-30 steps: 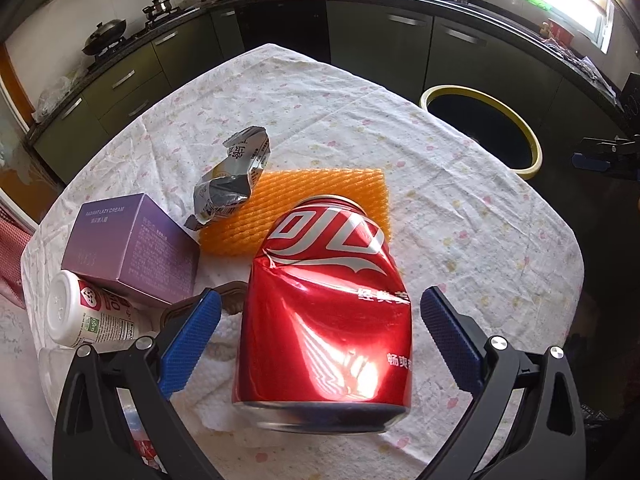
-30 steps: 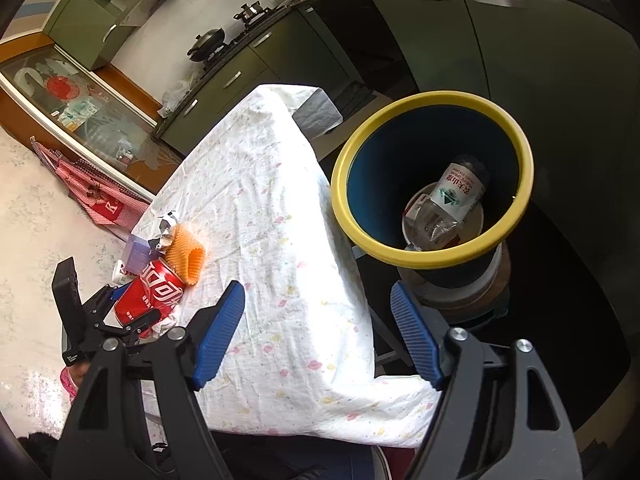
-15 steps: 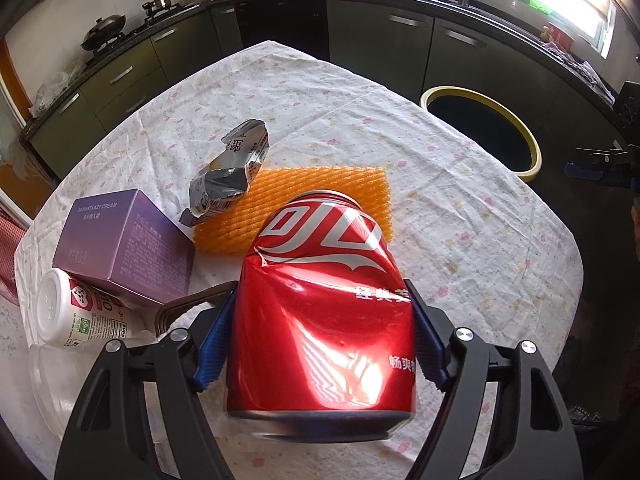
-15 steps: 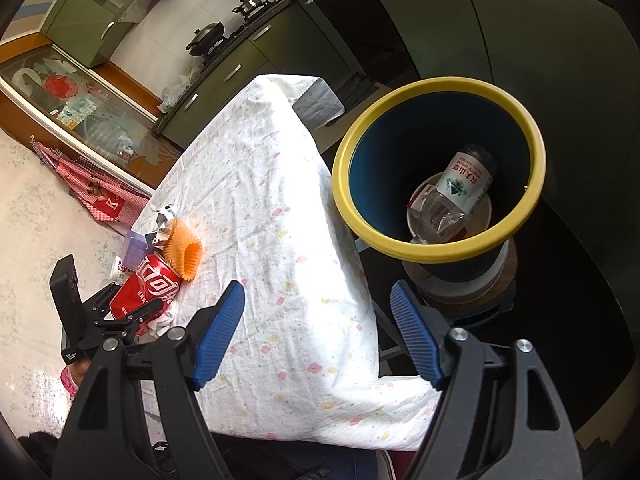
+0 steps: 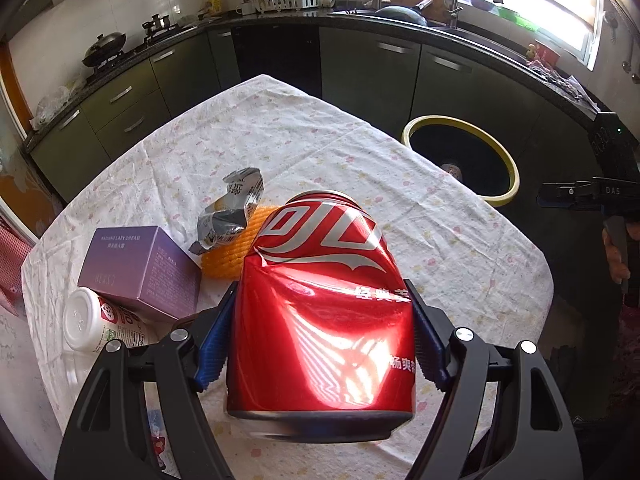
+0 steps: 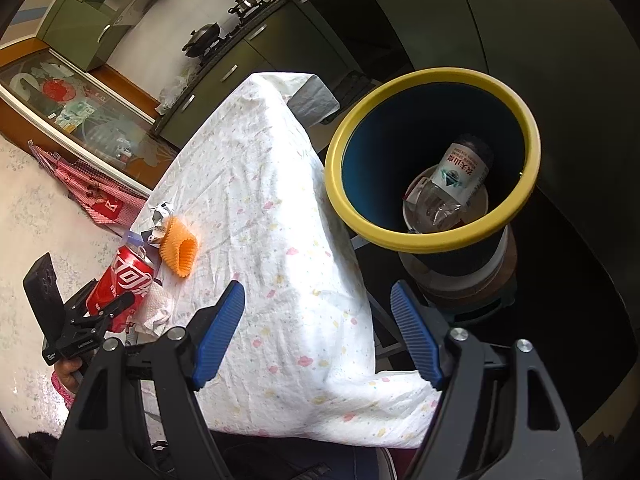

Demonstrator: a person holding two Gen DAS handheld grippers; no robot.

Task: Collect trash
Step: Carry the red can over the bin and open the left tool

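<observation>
- The red can (image 5: 320, 312), dented on its side, sits between the blue fingers (image 5: 212, 344) of the left gripper (image 5: 320, 340), which press on both its flanks; a second ago those fingers stood wide of it, and they closed on it during the first half of that second.
- Against the earlier frame the can's base has come off the cloth-covered bench (image 5: 460, 248), and more of the crumpled white tissue (image 6: 158, 308) shows beside it.
- Just behind the can lie an orange foam net (image 5: 224, 256) and a crushed silver wrapper (image 5: 230, 212) partly on top of it; a purple box (image 5: 140, 268) and a white bottle (image 5: 92, 324) rest to their left.
- The right gripper (image 6: 320, 332) has its fingers well apart with nothing between them, unchanged from before, and hangs over the bench's edge near the yellow-rimmed bin (image 6: 340, 160).
- Only the right wrist view looks down into the bin, where a clear plastic bottle (image 6: 456, 180) with a white label lies in a white cup.
- That view also shows the left gripper (image 6: 108, 308) from outside, clamping the can (image 6: 120, 284), with a hand (image 6: 66, 372) below it.
- Only the left wrist view shows the purple box's print, the kitchen sink and the window.
</observation>
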